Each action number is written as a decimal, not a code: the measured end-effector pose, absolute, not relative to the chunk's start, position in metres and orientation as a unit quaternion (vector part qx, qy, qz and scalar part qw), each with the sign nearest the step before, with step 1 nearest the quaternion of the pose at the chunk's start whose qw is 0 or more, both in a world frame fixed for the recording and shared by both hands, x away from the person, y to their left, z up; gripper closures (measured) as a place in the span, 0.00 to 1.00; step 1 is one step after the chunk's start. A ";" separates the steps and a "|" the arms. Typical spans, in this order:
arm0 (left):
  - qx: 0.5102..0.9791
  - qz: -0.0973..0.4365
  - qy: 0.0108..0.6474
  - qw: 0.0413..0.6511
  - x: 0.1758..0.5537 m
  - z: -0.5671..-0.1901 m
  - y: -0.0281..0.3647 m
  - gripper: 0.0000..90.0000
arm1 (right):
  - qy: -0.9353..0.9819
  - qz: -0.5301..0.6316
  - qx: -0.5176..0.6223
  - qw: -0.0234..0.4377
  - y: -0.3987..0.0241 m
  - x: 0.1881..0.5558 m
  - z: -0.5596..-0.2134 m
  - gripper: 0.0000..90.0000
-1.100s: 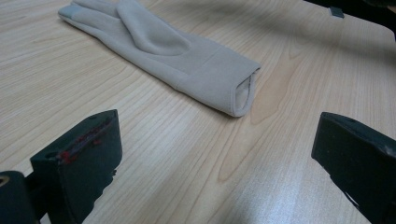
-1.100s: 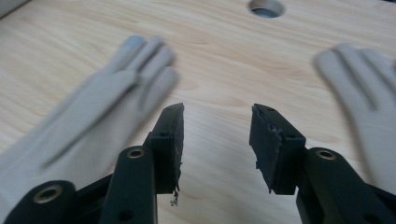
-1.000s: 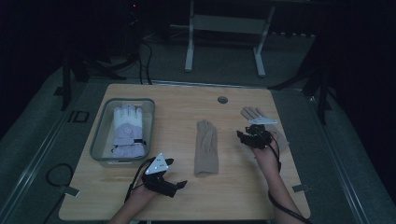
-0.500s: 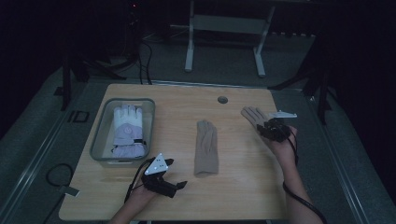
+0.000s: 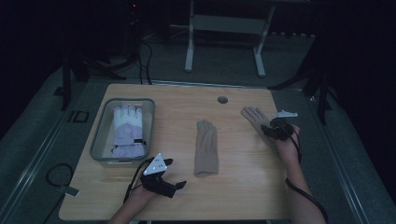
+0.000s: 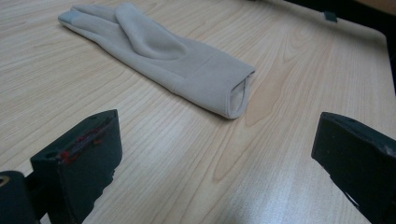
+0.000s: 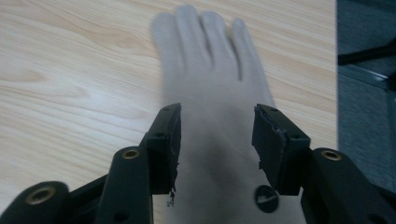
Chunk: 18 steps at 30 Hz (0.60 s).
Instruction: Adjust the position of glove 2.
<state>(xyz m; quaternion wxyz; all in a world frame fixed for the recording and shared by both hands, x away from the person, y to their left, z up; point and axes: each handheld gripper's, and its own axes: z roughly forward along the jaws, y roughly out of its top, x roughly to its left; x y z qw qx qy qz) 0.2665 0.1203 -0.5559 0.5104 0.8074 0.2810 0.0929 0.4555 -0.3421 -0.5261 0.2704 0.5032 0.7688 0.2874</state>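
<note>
A beige glove (image 5: 207, 147) lies flat mid-table, fingers pointing away; in the left gripper view this glove (image 6: 163, 60) has its cuff towards me. My left gripper (image 5: 164, 183) rests near the front edge, its jaws (image 6: 215, 144) wide open and nothing between them. A second beige glove (image 5: 253, 116) lies at the right. My right gripper (image 5: 271, 130) hovers over its cuff. In the right gripper view its jaws (image 7: 217, 135) stand half apart, have just been opening, and straddle that glove (image 7: 210, 70) without pressing on it.
A grey tray (image 5: 100, 135) at the table's left holds a white and lilac glove (image 5: 127, 128). A round hole (image 5: 222, 100) sits near the far edge. The table's right edge runs close to the right hand. A metal stand (image 5: 224, 25) stands beyond the table.
My right gripper has moved right and away, from beside the middle glove to over the right-hand glove's cuff. The left gripper and both beige gloves have stayed put.
</note>
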 end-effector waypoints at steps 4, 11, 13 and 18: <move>0.809 0.088 0.275 0.511 0.267 -0.557 0.122 0.02 | 0.761 0.302 0.510 0.263 -0.346 0.460 -0.529 0.53; 0.809 0.089 0.275 0.512 0.267 -0.557 0.122 0.02 | 0.772 0.277 0.513 0.254 -0.348 0.470 -0.543 0.51; 0.811 0.086 0.274 0.509 0.267 -0.558 0.122 0.02 | 0.763 0.294 0.525 0.237 -0.352 0.471 -0.545 0.57; 0.812 0.084 0.274 0.508 0.268 -0.559 0.122 0.02 | 0.760 0.293 0.529 0.238 -0.349 0.468 -0.547 0.85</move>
